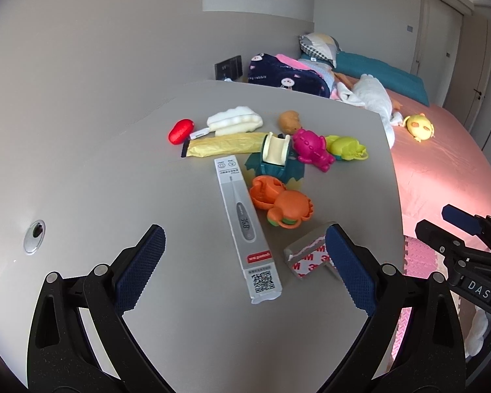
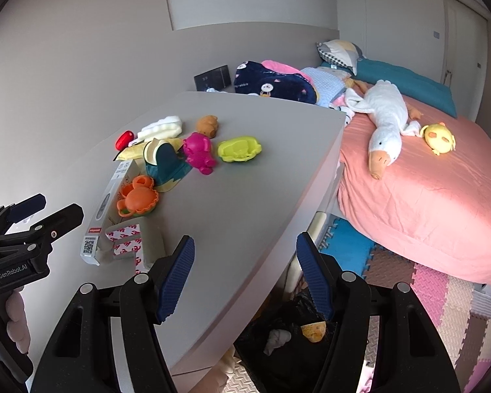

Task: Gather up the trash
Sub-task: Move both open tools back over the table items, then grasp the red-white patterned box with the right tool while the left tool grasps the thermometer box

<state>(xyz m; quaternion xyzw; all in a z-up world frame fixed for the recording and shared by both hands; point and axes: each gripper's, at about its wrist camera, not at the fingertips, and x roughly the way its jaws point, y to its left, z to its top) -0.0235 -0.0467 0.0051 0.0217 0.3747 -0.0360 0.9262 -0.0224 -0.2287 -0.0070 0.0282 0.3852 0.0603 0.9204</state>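
Above the grey surface (image 1: 147, 177), both grippers are hovering released.
Left gripper (image 1: 245, 262) is framing the thermometer box (image 1: 245, 226); only the right gripper (image 2: 245, 276) view is showing the black trash bag (image 2: 288, 337) below the edge.

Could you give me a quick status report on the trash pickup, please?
Both grippers open, empty: left gripper, right gripper. Thermometer box and tape backing on desk. Toys crowd beside them.

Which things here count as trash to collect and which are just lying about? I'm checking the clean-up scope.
Likely trash: thermometer box, 3M backing piece, yellow wrapper, white crumpled wad; the black bin bag takes them.

Just lying about: orange toy, pink toy, green toy, teal slide toy.
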